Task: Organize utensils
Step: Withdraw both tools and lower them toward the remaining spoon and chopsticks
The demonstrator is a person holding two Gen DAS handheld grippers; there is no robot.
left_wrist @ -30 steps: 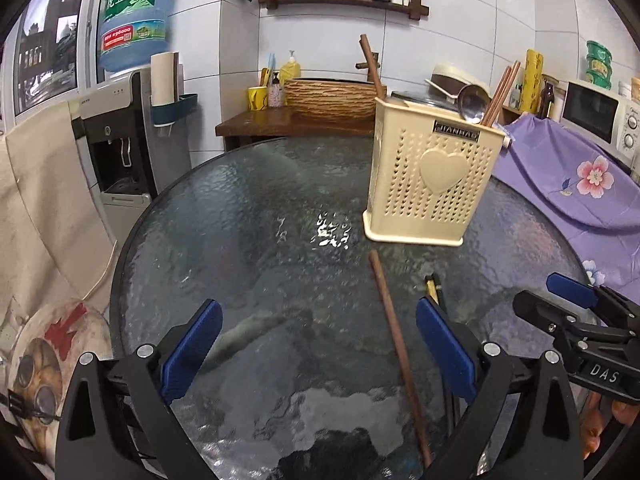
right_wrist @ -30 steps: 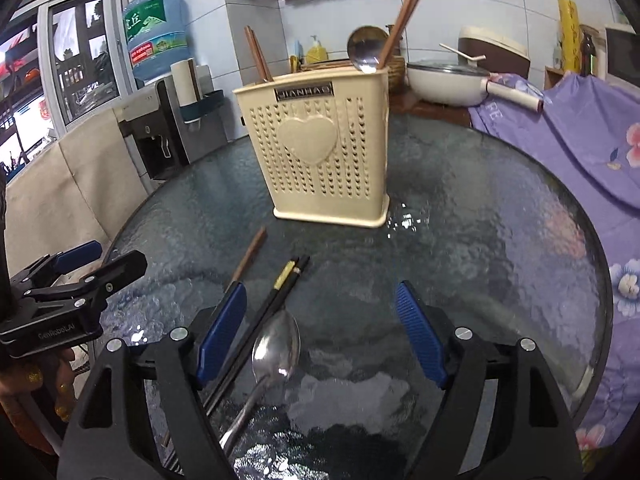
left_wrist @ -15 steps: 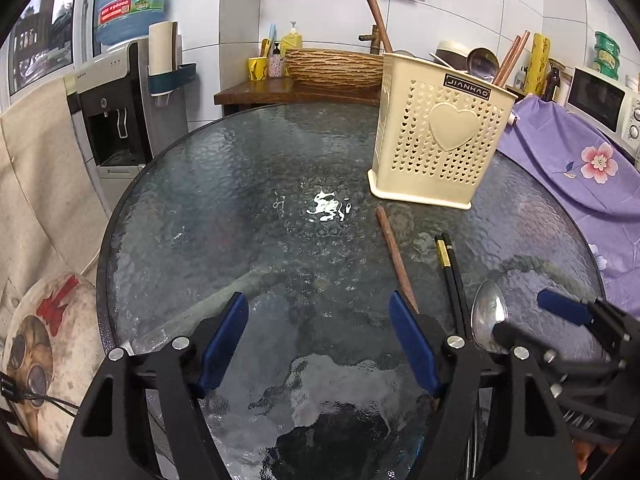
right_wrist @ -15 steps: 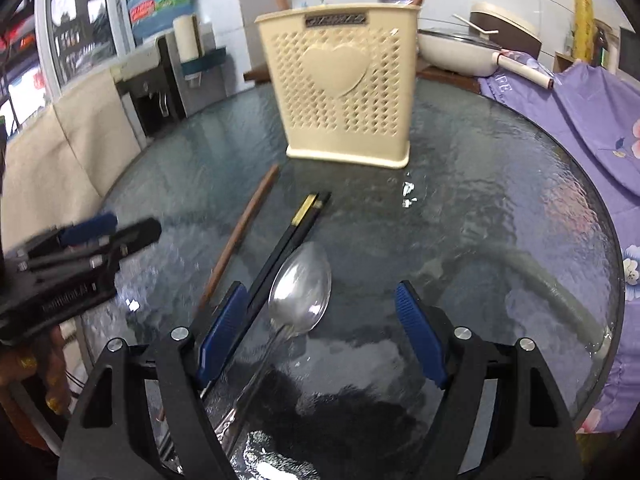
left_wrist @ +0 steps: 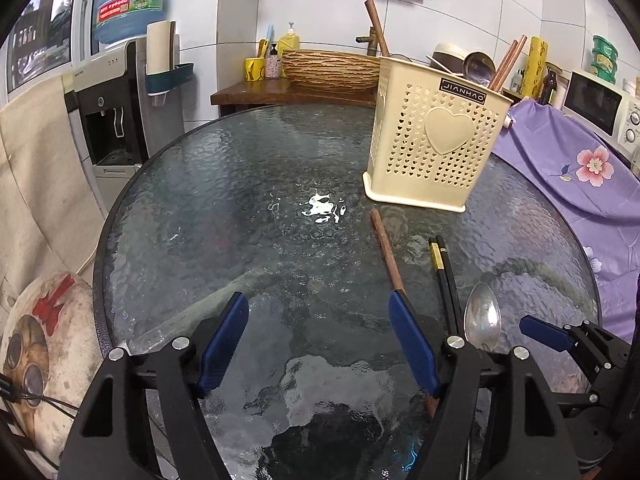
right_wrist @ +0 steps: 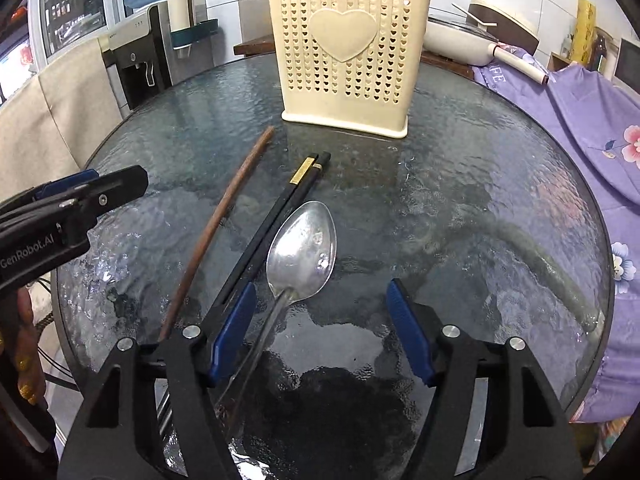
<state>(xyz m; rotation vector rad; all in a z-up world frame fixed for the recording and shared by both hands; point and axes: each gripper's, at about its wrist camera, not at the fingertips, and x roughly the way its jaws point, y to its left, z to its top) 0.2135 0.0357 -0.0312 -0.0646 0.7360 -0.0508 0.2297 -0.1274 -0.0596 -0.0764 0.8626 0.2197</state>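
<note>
My right gripper (right_wrist: 320,328) is closing, jaws apart over the spoon (right_wrist: 302,248) — its handle is hiding beneath; left gripper (left_wrist: 318,344) is gaping empty; holder (right_wrist: 348,52) is keeping chopsticks.

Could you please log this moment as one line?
left tool: open, empty | right tool: closing over spoon handle, no grip | holder: upright

Right gripper (right_wrist: 320,330), closing but apart, straddles the spoon (right_wrist: 302,250) handle beside black chopsticks (right_wrist: 276,216).
</note>
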